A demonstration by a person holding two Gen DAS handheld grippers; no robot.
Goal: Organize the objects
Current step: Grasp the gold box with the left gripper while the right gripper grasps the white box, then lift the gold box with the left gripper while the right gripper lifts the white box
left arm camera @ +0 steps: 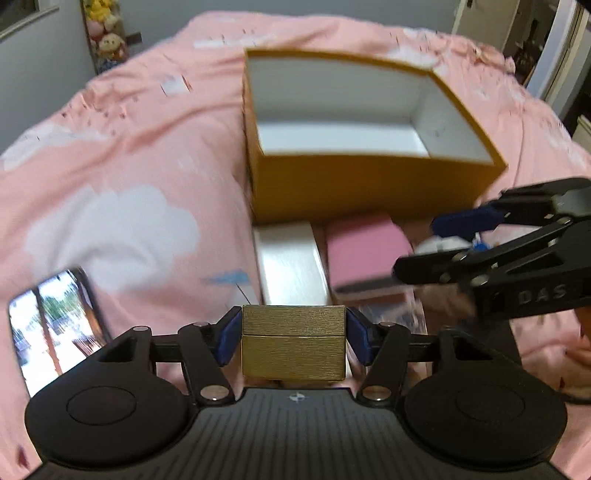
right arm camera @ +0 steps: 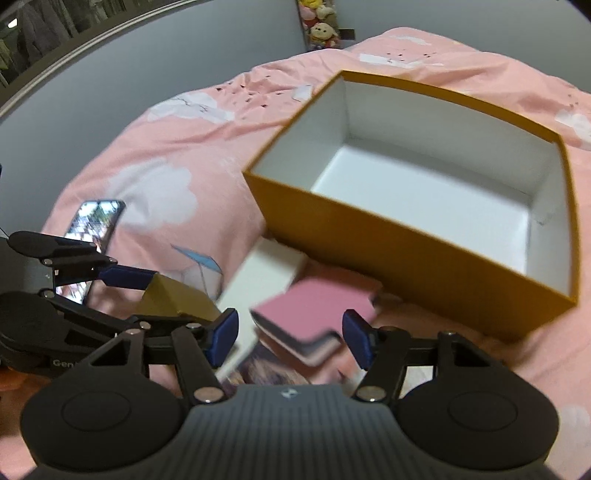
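Observation:
My left gripper point(left arm camera: 293, 339) is shut on a small gold box point(left arm camera: 293, 341), held above the pink bed; the gold box also shows in the right wrist view point(right arm camera: 177, 301). An open orange box point(left arm camera: 369, 177) with a white, bare inside stands ahead; it also shows in the right wrist view point(right arm camera: 436, 236). In front of it lie a white box point(left arm camera: 291, 266) and a pink box point(left arm camera: 365, 247). My right gripper point(right arm camera: 290, 334) is open and empty, just above the pink box point(right arm camera: 317, 314), with the white box point(right arm camera: 258, 284) to its left.
A phone point(left arm camera: 51, 325) with a lit screen lies on the pink cloud-print bedspread point(left arm camera: 129, 155) at the left. A printed card or photo point(right arm camera: 266, 373) lies under the boxes. Plush toys point(left arm camera: 105, 33) hang on the grey wall behind the bed.

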